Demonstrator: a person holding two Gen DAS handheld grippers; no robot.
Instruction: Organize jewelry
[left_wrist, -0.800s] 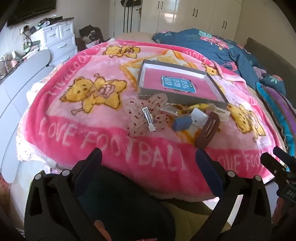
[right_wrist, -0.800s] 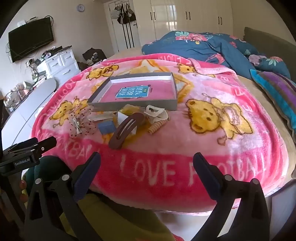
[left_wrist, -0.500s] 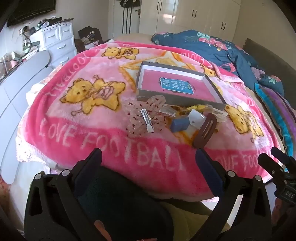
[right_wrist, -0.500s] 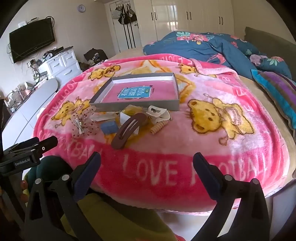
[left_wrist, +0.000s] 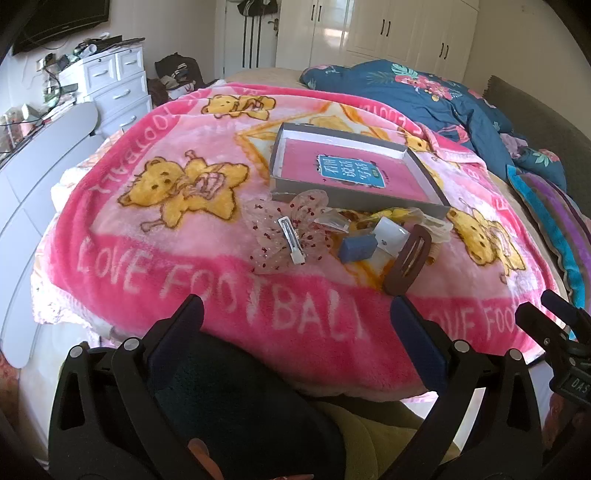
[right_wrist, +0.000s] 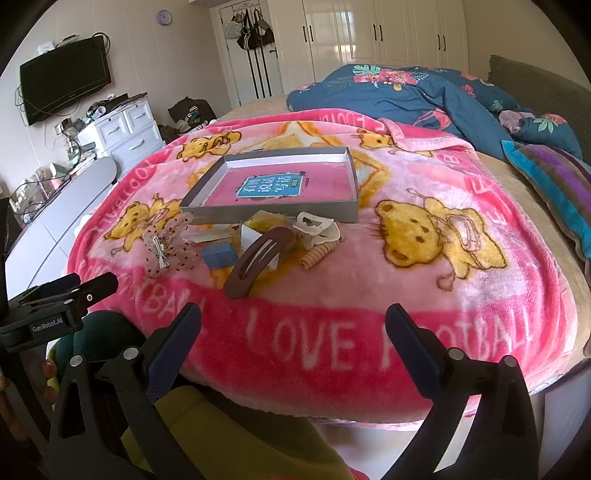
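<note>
**Both grippers wide open, empty, short of the jewelry pile**

Left wrist view: left gripper (left_wrist: 295, 317) is hanging over the near edge of the pink blanket (left_wrist: 147, 155), jaws spread fully, nothing sitting between them. Grey tray (left_wrist: 424, 206) is lying mid-bed, beyond the pile, with a pink liner and a teal label inside. Jewelry is clustering just in front of the tray's near wall: sheer dotted bow clip (left_wrist: 291, 236) at left, blue box (left_wrist: 356, 248) next right, white box (left_wrist: 389, 236) just behind it, brown oval hair clip (left_wrist: 408, 260) at right, nearest the gripper and leaning on the white box. All of it is sitting outside the tray. Right gripper is showing at the far right edge.

Right wrist view: right gripper (right_wrist: 293, 319) is likewise standing fully open, holding nothing, hovering over the blanket's near edge. Same pile is lying against the tray's (right_wrist: 280, 214) near wall: bow clip (right_wrist: 168, 247) left, blue box (right_wrist: 219, 255), brown hair clip (right_wrist: 258, 260) centre, cream claw clip (right_wrist: 317, 229) and a beige spiral hair tie (right_wrist: 314, 257) right. Left gripper is showing at the left edge.
</note>
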